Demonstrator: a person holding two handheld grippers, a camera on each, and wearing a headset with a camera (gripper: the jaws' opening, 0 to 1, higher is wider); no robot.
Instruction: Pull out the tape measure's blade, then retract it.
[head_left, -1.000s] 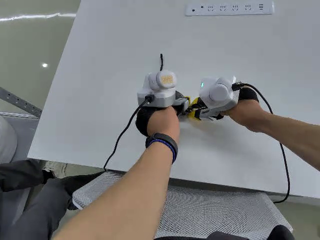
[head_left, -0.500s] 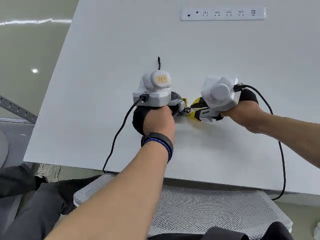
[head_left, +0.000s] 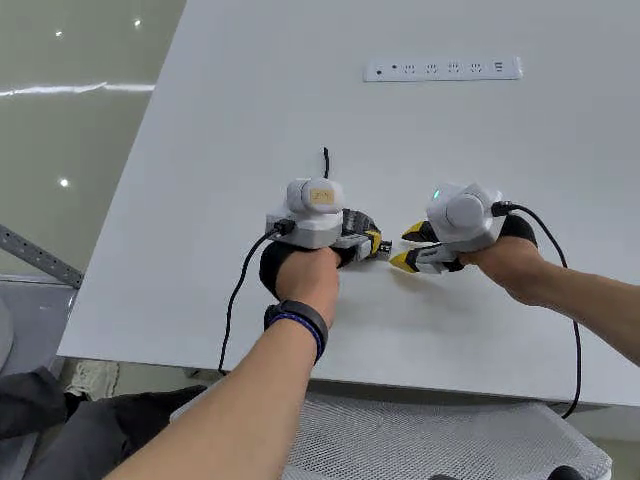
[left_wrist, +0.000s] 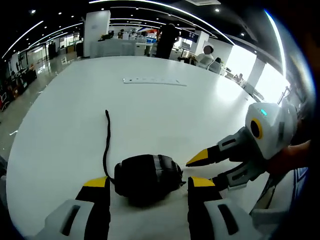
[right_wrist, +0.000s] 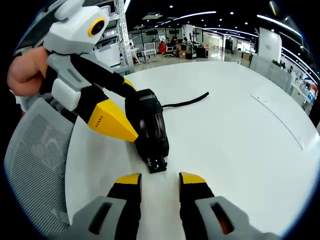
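Now tape measure (right_wrist: 147, 122) gripped in left claw (left_wrist: 149, 181), right claw (right_wrist: 160, 178) parted nearby.

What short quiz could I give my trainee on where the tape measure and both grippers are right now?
1. True or false: the right gripper has its fingers clamped on the tape measure.
2. What trails from the tape measure across the table? A) a black cord B) a red rope C) a chain
3. Fill in: the tape measure sits between the fingers of the ___ gripper.
Key: 1 false; 2 A; 3 left gripper.
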